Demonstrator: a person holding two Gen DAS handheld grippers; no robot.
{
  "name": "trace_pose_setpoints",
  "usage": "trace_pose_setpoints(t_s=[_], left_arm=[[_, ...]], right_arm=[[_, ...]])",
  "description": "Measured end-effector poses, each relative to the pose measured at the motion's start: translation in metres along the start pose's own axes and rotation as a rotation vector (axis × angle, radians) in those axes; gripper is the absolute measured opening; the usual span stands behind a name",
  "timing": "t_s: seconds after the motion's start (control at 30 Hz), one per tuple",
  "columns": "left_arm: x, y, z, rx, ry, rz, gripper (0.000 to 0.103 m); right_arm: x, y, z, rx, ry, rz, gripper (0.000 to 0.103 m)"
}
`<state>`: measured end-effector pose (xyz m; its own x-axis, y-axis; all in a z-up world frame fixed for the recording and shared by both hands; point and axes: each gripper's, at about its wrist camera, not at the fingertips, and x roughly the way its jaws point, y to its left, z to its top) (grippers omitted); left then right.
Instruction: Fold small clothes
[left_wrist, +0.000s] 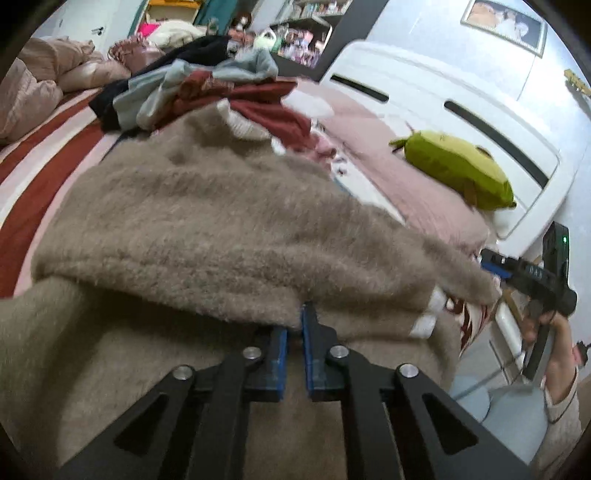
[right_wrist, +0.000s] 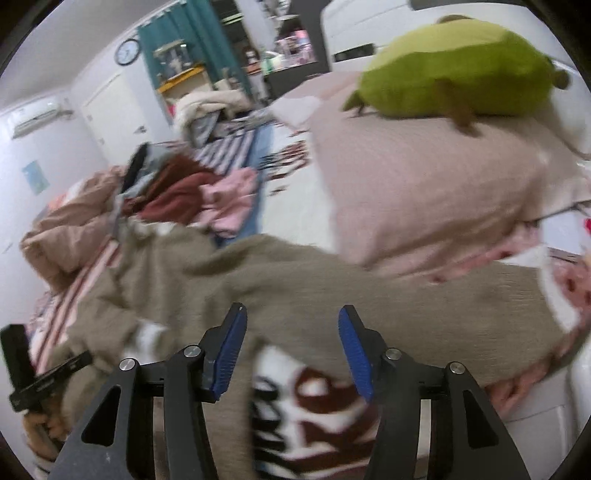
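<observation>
A fuzzy beige sweater (left_wrist: 207, 229) with a white and dark red print (right_wrist: 310, 406) lies spread on the bed. My left gripper (left_wrist: 294, 325) is shut on a folded edge of the sweater and holds a flap of it up. My right gripper (right_wrist: 291, 325) is open, just above the sweater's printed front, with nothing between its blue pads (right_wrist: 231, 350). The right gripper also shows at the right edge of the left wrist view (left_wrist: 491, 266), close to the sweater's far corner. The left gripper's body shows at the lower left of the right wrist view (right_wrist: 48, 376).
A pile of other clothes (left_wrist: 207, 88), dark red, grey-blue, black and pink, lies beyond the sweater. A pink pillow (right_wrist: 424, 177) with a green plush toy (right_wrist: 458, 66) on it lies to the right. A white headboard (left_wrist: 443, 110) stands behind, and bunched pink bedding (left_wrist: 40, 85) at far left.
</observation>
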<state>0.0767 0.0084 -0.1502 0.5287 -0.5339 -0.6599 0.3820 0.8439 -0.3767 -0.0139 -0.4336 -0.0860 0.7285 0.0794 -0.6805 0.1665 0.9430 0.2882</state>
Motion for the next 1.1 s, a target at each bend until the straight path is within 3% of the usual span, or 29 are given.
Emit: trace_pose_setpoints(t_s=[0.13, 0.3, 0.47, 0.57, 0.7, 0.83, 0.87, 0.93, 1.0, 1.07, 1.1], left_arm=[[-0.013, -0.002, -0.009, 0.037, -0.015, 0.035, 0.050], [-0.035, -0.004, -0.001, 0.041, -0.098, 0.066, 0.063], [-0.041, -0.014, 0.012, 0.054, -0.154, 0.073, 0.067], [-0.041, -0.024, 0.015, 0.064, -0.175, 0.069, 0.079], [-0.038, -0.034, 0.018, 0.083, -0.183, 0.080, 0.080], [-0.035, -0.036, 0.022, 0.081, -0.182, 0.094, 0.081], [-0.035, -0.037, 0.023, 0.080, -0.183, 0.096, 0.081], [-0.036, -0.038, 0.023, 0.084, -0.189, 0.097, 0.082], [-0.036, -0.039, 0.023, 0.082, -0.190, 0.102, 0.082], [-0.036, -0.038, 0.024, 0.079, -0.186, 0.106, 0.083], [-0.036, -0.037, 0.024, 0.077, -0.185, 0.109, 0.083]], right_arm=[[-0.009, -0.042, -0.006, 0.055, 0.002, -0.097, 0.060], [-0.026, -0.085, -0.015, 0.164, -0.018, -0.126, 0.068], [-0.029, -0.105, -0.027, 0.205, -0.004, -0.159, 0.071], [-0.028, -0.118, -0.033, 0.233, 0.012, -0.153, 0.079], [-0.017, -0.135, -0.039, 0.271, 0.032, -0.118, 0.079], [-0.010, -0.139, -0.038, 0.239, -0.016, -0.093, 0.079], [-0.008, -0.138, -0.036, 0.220, -0.028, -0.090, 0.077], [-0.003, -0.138, -0.035, 0.228, -0.032, -0.064, 0.059], [0.004, -0.137, -0.033, 0.234, -0.023, -0.027, 0.026], [0.007, -0.130, -0.030, 0.206, -0.021, -0.032, 0.009], [0.006, -0.122, -0.027, 0.178, -0.028, -0.044, 0.007]])
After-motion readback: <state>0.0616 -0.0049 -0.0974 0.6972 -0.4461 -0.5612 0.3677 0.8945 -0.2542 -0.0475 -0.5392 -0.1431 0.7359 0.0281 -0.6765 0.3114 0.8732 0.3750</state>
